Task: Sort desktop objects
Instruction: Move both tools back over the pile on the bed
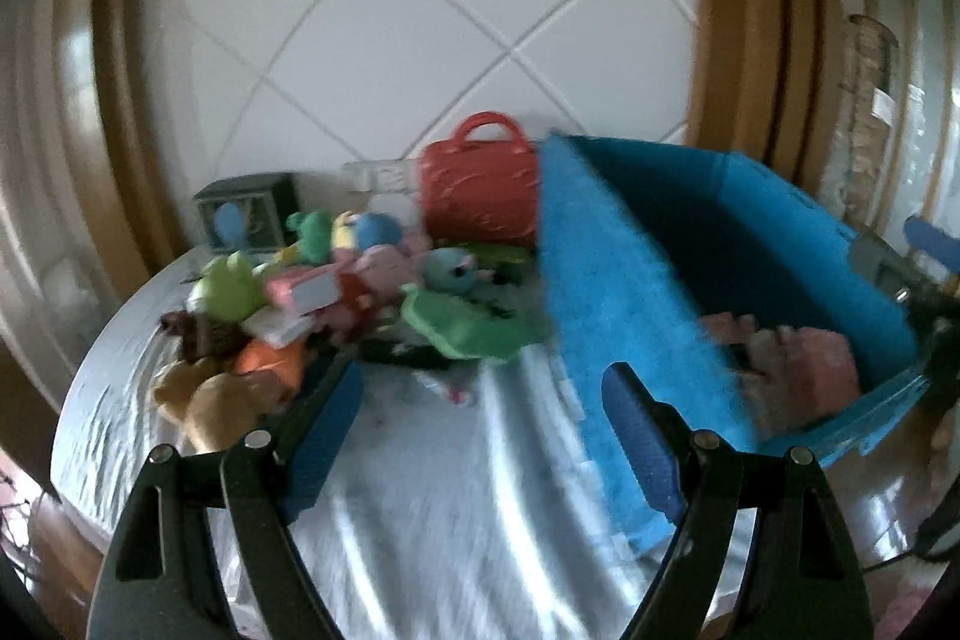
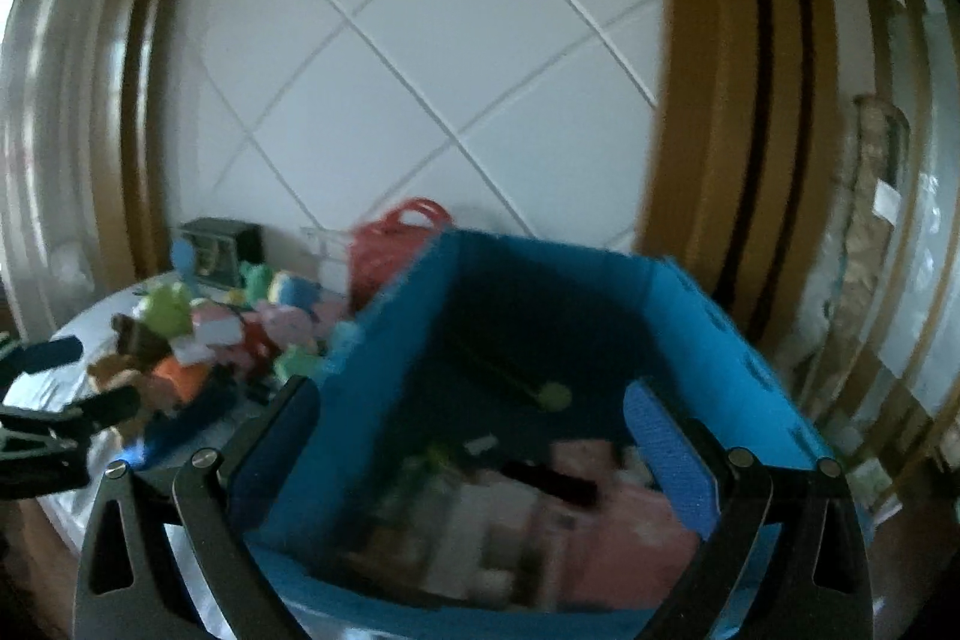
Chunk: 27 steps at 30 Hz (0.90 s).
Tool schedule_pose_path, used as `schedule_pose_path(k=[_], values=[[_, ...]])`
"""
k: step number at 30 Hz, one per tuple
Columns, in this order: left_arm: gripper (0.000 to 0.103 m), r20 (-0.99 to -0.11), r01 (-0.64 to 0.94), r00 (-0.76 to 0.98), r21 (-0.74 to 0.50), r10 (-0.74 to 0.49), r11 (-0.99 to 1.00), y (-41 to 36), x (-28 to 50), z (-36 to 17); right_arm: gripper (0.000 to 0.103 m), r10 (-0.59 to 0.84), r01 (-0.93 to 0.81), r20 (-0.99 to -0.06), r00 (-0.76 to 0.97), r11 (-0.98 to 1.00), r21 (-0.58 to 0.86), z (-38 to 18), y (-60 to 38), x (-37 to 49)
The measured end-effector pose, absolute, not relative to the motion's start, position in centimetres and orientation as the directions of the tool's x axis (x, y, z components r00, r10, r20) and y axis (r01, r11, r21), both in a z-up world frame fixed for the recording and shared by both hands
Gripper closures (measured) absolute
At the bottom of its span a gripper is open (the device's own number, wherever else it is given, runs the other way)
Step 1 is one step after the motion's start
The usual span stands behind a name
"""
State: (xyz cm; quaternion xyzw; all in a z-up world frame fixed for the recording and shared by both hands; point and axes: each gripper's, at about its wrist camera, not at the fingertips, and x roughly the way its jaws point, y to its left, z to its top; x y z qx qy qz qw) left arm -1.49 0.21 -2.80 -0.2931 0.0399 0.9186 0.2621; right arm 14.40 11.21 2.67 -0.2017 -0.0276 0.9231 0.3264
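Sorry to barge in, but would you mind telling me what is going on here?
A person with a gripper in each hand is sorting toys from a pile on the table into a blue box. Both grippers are open and empty: the left gripper faces the pile, the right gripper is over the box, which already holds some items.

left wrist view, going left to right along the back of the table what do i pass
Small dark box with a blue shape on its front → green plush toy → red handbag → blue bin, which holds pink items.
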Motion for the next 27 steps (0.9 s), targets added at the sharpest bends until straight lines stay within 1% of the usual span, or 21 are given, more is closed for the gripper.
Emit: schedule_pose_path(k=[3, 8, 12, 14, 16, 19, 23, 27], values=[[0.021, -0.577, -0.479, -0.688, -0.096, 0.441, -0.873, -4.2, -3.7, -4.3, 0.0, 0.6, -0.571, -0.349, -0.72, -0.798, -0.195, 2.7, 7.2, 11.1], [0.021, -0.639, -0.444, -0.664, -0.081, 0.388, -0.892, -11.7, -8.1, -8.0, 0.0, 0.591, -0.56, -0.366, -0.719, -0.804, -0.199, 1.4, 1.5, 5.7], [0.021, -0.701, -0.425, -0.615, -0.092, 0.361, -0.901, -15.7, -11.6, -11.8, 0.0, 0.571, -0.554, -0.429, -0.7, -0.813, -0.177, -1.3, -1.5, 1.8], [0.021, -0.74, -0.411, -0.571, -0.117, 0.355, -0.904, -16.9, -13.4, -14.0, 0.0, 0.55, -0.541, -0.485, -0.68, -0.823, -0.176, -3.0, -2.1, -0.1], [0.021, -0.762, -0.416, -0.536, -0.136, 0.363, -0.899, -17.2, -14.7, -15.8, 0.0, 0.537, -0.534, -0.541, -0.647, -0.826, -0.181, -4.9, -2.2, -2.0], [0.021, -0.785, -0.422, -0.499, -0.15, 0.367, -0.894, -16.7, -16.4, -18.2, 0.0, 0.519, -0.521, -0.601, -0.608, -0.832, -0.192, -7.5, -1.7, -4.2], [0.021, -0.819, -0.438, -0.439, -0.164, 0.37, -0.884, -14.3, -19.0, -21.4, 0.0, 0.489, -0.505, -0.661, -0.569, -0.842, -0.188, -10.9, 0.3, -6.9], [0.021, -0.857, -0.442, -0.392, -0.144, 0.335, -0.886, -11.0, -22.3, -24.4, 0.0, 0.432, -0.485, -0.726, -0.535, -0.861, -0.155, -14.8, 3.7, -9.8]])
